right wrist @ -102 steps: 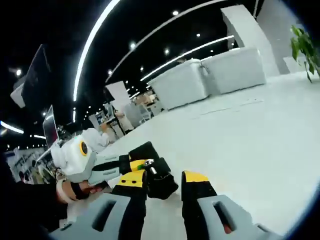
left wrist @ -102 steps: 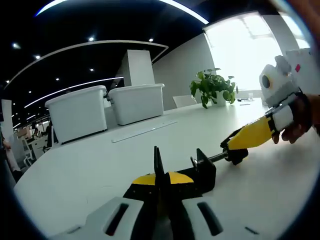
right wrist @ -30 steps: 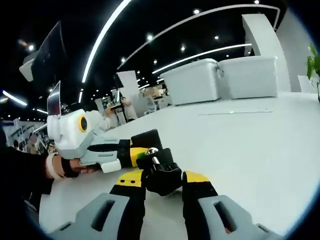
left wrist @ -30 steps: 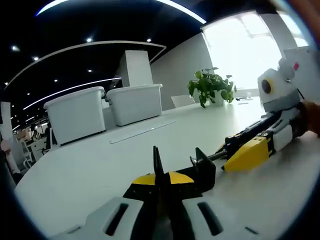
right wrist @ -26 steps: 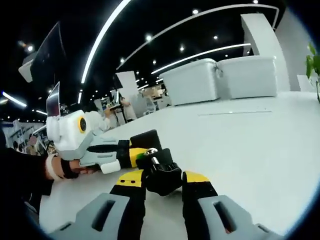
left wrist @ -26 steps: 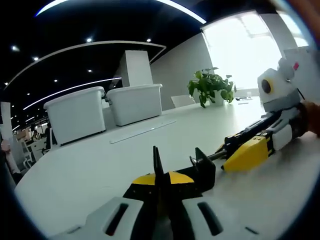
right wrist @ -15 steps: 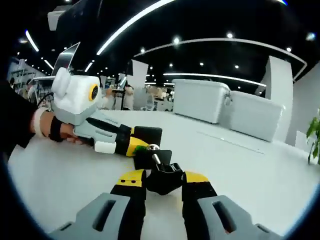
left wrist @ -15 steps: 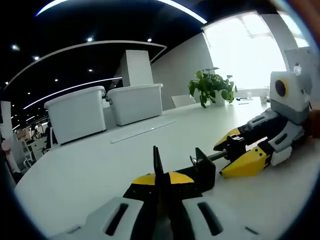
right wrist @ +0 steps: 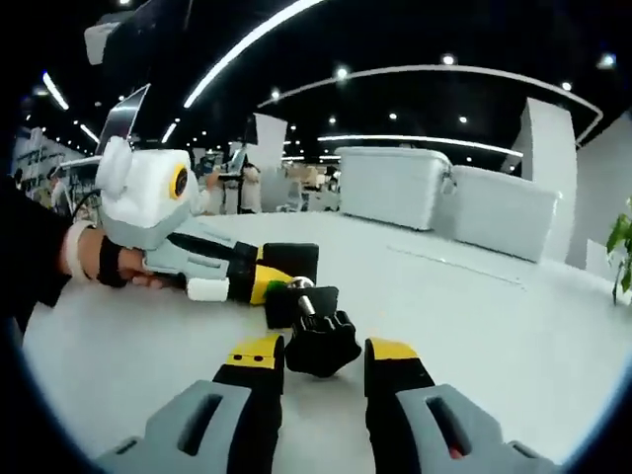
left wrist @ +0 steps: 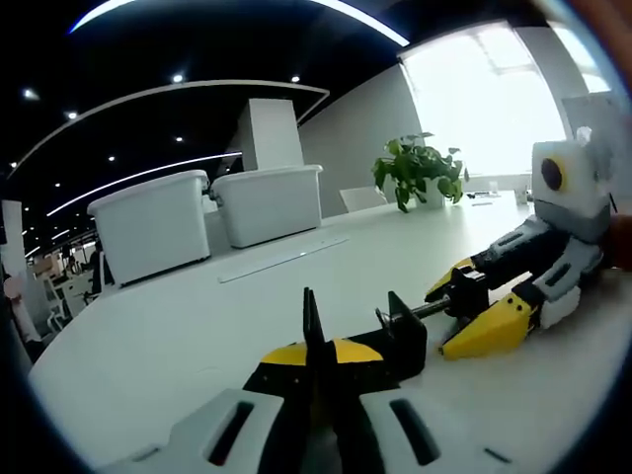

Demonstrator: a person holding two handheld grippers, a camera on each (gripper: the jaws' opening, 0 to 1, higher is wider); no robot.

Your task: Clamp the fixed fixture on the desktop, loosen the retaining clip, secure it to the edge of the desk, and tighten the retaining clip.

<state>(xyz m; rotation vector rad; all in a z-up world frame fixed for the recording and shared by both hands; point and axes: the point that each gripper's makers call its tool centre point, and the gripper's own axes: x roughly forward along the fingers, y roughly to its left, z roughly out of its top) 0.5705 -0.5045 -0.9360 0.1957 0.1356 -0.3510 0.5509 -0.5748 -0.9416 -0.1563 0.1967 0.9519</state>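
A black clamp fixture (left wrist: 400, 336) lies on the white table (left wrist: 168, 346). My left gripper (left wrist: 318, 351) is shut on its thin upright plate. The clamp's screw runs right to a black knob (left wrist: 464, 293). My right gripper (left wrist: 469, 308) reaches in from the right, its yellow fingertips (left wrist: 491, 331) on either side of that knob. In the right gripper view the knob (right wrist: 321, 341) sits between the tips of my right gripper (right wrist: 323, 355), whose jaws stand slightly apart from it. Behind it, my left gripper (right wrist: 265, 283) holds the clamp's body (right wrist: 293, 260).
Two white lidded bins (left wrist: 153, 225) (left wrist: 269, 202) stand at the table's far side, with a thin flat strip (left wrist: 286, 259) lying before them. A potted plant (left wrist: 415, 173) is at the back right. A person's hand (right wrist: 99, 265) holds the left gripper. Monitors and desks lie beyond.
My right gripper has rolled around the screw's axis at the knob, and its jaws now stand a little wider. The left gripper and the clamp have stayed put.
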